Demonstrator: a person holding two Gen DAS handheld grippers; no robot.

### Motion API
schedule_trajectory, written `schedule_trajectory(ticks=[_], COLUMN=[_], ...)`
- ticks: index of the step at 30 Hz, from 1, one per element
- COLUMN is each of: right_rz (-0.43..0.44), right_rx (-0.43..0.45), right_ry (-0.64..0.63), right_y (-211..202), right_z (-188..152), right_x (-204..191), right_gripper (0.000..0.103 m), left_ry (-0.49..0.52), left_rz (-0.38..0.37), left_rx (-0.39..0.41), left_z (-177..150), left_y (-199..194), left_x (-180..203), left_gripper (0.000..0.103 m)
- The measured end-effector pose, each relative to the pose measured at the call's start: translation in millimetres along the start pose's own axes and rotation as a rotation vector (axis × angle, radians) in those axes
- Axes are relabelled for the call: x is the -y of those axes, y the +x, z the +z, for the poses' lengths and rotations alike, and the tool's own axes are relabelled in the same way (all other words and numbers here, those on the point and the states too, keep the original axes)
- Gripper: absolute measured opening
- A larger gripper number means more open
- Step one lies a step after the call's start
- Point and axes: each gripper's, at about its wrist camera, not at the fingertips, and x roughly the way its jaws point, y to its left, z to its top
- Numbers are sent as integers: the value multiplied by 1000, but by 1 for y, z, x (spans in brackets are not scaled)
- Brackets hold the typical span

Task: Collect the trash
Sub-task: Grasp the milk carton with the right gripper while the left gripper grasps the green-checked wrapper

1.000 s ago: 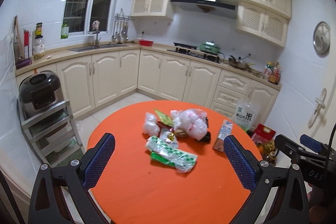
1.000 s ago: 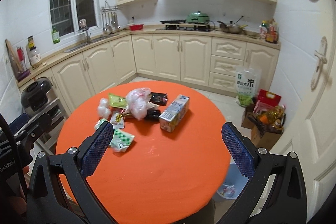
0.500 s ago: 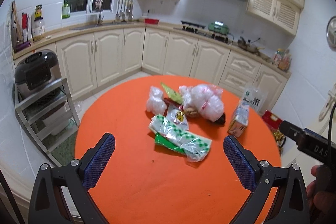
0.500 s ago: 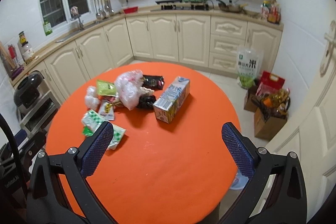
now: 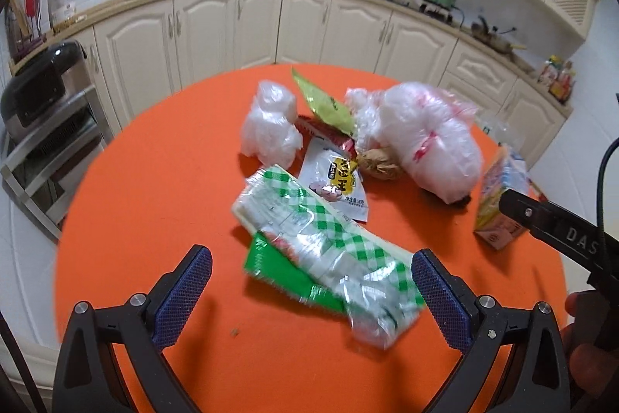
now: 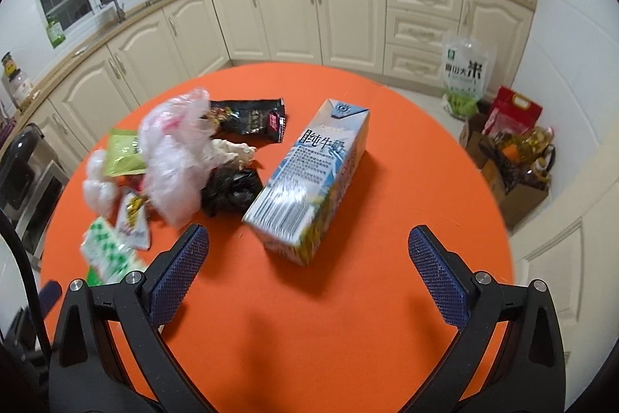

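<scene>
Trash (image 5: 332, 250) between left tongs (image 5: 309, 281), ungripped

Matt orange table (image 6: 348, 316); thin crinkled plastic bag (image 5: 425, 138); glossy printed milk carton (image 6: 313, 177); shiny green-checked wrapper (image 5: 321, 239); crumpled black film (image 6: 230, 190); glossy cream cabinet doors (image 6: 348, 14); rough blue knurled pads (image 6: 178, 273).

The right gripper (image 6: 309, 250) hangs over the round orange table (image 6: 348, 316), jaws spread wide with nothing between them. A milk carton (image 6: 313, 177) lies on its side at 12 o'clock. At 10 o'clock sit a pink plastic bag (image 6: 178, 153), a black wrapper (image 6: 251, 120) and a crumpled black bag (image 6: 232, 190).
</scene>
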Motion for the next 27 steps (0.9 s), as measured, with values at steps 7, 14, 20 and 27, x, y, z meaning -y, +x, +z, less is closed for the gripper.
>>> schedule_trajectory(ticks=[7, 14, 20, 27], right_rz=[17, 38, 79, 91], right_rx=[-52, -49, -45, -36], right_ry=[8, -14, -8, 4], right_y=[36, 39, 30, 11], right_z=[7, 2, -10, -26], right_x=[3, 11, 18, 34], right_gripper=[77, 39, 38, 38], left_ry=[-38, 17, 20, 59], left_rz=[65, 7, -157, -273], left_rx=[-51, -15, -12, -20], left_z=[55, 83, 109, 142], left_y=[59, 78, 94, 118], left_x=[13, 30, 28, 32], left_gripper=[102, 72, 36, 26])
